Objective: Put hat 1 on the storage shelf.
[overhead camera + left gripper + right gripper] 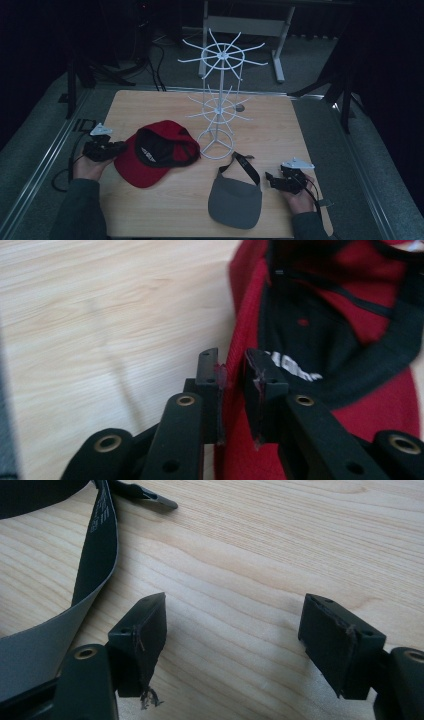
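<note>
Wood-topped table (280,130) seen from the high view carries a red baseball cap (150,167) lying upside down just in front of the left gripper (117,148), whose tips meet the cap's near edge. The cap shows a black lining and a white label inside its crown, with the red brim spread toward the person. Beyond the cap, farther from that gripper, stands a white wire display rack (218,102) with two tiers of radiating hooks. The right gripper (272,181) rests low in the person's right hand, and a grey visor (236,200) with a black strap lies just beside its tips.

In the left gripper view, the left gripper (233,377) has its jaws drawn close together on the red edge of the cap (350,315); red fabric fills the narrow gap between the pads, and the pads press on it. The black sweatband with white lettering runs just past the far pad.

In the right gripper view, the right gripper (235,625) has its jaws spread wide over bare wood, gripping nothing. The visor's strap (100,540) curves away beyond the one jaw, apart from it.
</note>
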Available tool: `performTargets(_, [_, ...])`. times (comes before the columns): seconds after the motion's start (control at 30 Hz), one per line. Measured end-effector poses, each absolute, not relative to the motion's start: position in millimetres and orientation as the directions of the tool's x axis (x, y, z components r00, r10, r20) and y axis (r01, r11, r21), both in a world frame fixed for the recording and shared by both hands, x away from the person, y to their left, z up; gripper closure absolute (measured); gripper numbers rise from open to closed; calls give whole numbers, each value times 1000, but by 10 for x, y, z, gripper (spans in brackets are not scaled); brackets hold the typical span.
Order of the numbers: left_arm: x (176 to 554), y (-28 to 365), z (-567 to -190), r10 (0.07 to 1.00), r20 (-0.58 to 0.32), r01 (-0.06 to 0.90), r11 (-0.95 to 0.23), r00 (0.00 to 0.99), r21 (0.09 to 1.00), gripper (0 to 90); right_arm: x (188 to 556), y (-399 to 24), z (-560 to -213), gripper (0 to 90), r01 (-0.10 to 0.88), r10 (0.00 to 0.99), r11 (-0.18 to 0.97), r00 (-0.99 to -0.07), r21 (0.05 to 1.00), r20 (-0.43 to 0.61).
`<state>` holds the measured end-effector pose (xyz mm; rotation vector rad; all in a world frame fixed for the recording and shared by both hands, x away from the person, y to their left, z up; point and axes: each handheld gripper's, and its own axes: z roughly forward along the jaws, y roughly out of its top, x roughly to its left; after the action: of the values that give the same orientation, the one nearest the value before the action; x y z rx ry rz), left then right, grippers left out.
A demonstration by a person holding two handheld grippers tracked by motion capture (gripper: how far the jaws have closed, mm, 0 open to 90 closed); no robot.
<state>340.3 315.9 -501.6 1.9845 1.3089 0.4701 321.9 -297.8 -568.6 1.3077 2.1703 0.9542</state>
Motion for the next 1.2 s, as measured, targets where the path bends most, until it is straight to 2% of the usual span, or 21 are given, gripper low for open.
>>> performTargets(0.13, [3333,3255,-5029,890,-140,660,-209,434,722,808,3219,-2978,-5686,273,590,887,318,-462,742,-13])
performTargets(0.33, [3282,3197,-5055,807,-225,668,-258,546,698,685,3219,-2978,-5686,273,590,887,318,-462,742,-12])
performTargets(0.53, [3359,3054,-5146,780,-242,703,-324,577,633,622,3219,-2978,-5686,273,590,887,318,-462,742,-12])
performTargets(0.8, [3366,2991,-5239,760,-251,727,-387,600,567,622,3219,-2978,-5686,273,590,887,318,-463,742,-13])
performTargets(0.9, [3363,2942,-5330,747,-253,747,-449,615,490,633,3219,-2978,-5686,273,590,886,319,-463,742,-13])
performTargets(1.1, [3362,2992,-5357,735,-323,770,-409,596,490,670,3219,-2978,-5686,273,590,886,319,-463,742,-13])
performTargets(1.2, [3366,2981,-5312,722,-340,769,-409,602,492,728,3219,-2978,-5687,273,590,886,319,-463,742,-13])
